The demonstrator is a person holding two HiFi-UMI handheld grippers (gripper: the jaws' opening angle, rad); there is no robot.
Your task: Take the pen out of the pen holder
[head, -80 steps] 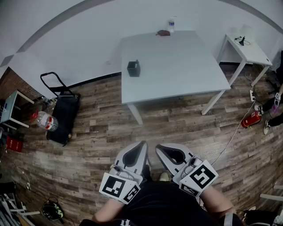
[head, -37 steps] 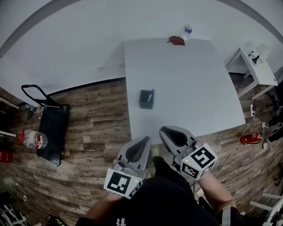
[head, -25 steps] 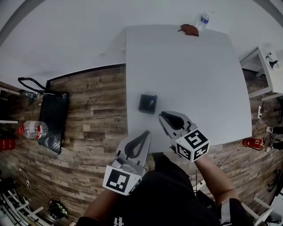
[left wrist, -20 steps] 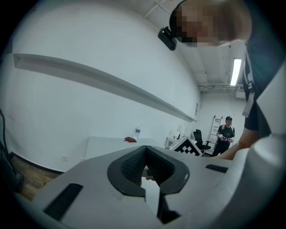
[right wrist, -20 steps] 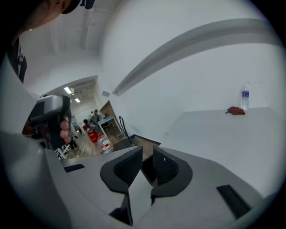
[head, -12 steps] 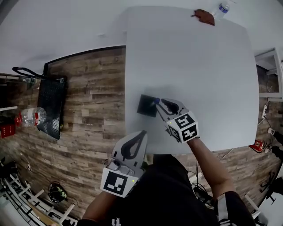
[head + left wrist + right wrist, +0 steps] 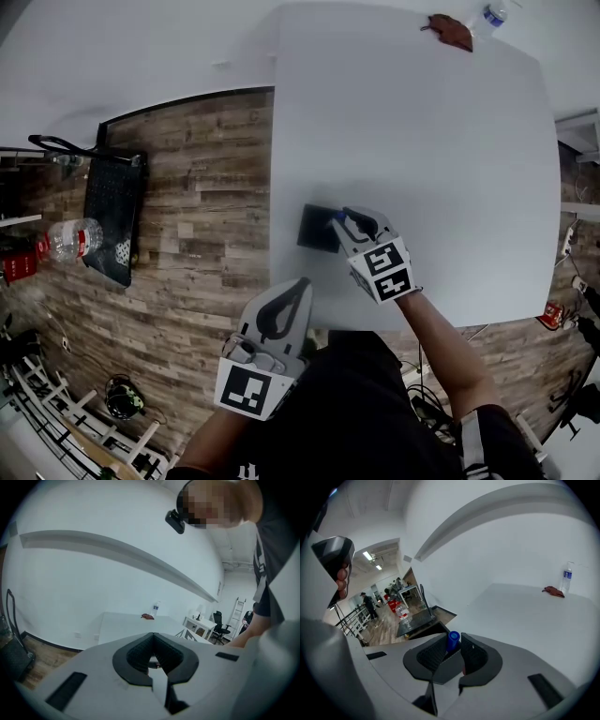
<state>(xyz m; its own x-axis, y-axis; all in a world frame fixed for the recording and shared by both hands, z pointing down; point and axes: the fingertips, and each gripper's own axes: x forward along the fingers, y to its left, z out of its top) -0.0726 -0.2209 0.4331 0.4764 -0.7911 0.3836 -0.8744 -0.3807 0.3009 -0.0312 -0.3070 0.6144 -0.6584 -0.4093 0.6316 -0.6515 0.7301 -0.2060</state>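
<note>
Nearest the person, the left gripper hung off the white table's near edge, jaws together. The right gripper reached toward 11 o'clock, jaws clamped on the blue pen standing in the dark pen holder by the table's 9 o'clock edge. A water bottle stood at the far 1 o'clock corner

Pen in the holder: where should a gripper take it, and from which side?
Grip the pen by its blue top, the only part standing clear of the black pen holder. Come from above, since the holder's walls block the sides. The right gripper is shut there.
</note>
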